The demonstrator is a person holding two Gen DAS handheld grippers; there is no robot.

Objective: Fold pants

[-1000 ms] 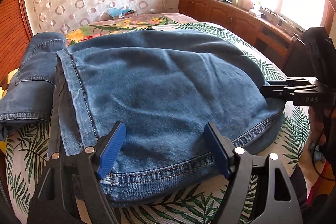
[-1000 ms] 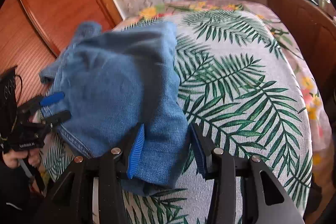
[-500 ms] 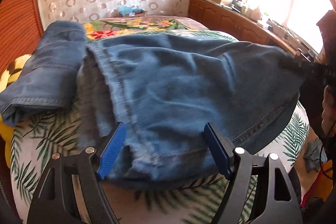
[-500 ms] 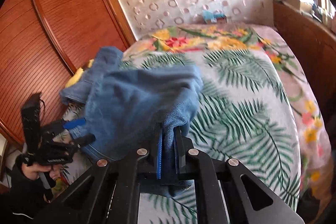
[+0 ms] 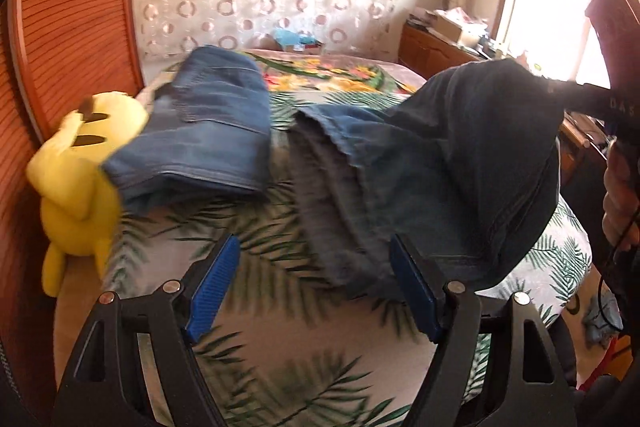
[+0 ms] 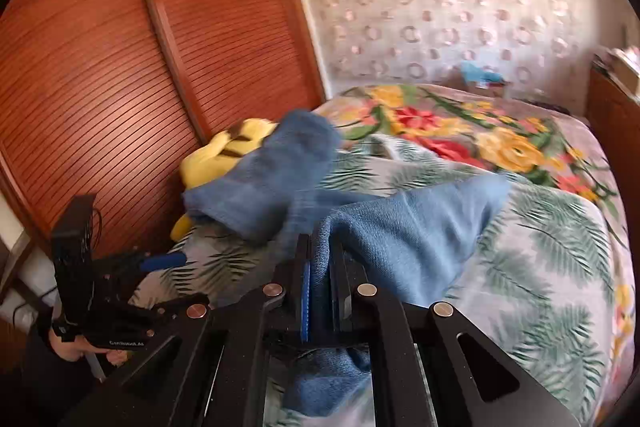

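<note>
Jeans (image 6: 404,227) pinched in right gripper (image 6: 320,291), lifted over palm-print bedspread (image 5: 256,247); left gripper (image 5: 316,287) spread, empty; louvered wooden wardrobe (image 6: 120,67) alongside.

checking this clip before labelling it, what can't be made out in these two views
- Right wrist view: the hem of the jeans inside the right gripper is hidden by its shut fingers.
- Left wrist view: the jeans' far side is hidden by the raised fold, which is dark against the window.
- Both views: the plush toy is blurred and partly covered by the other folded jeans.
</note>
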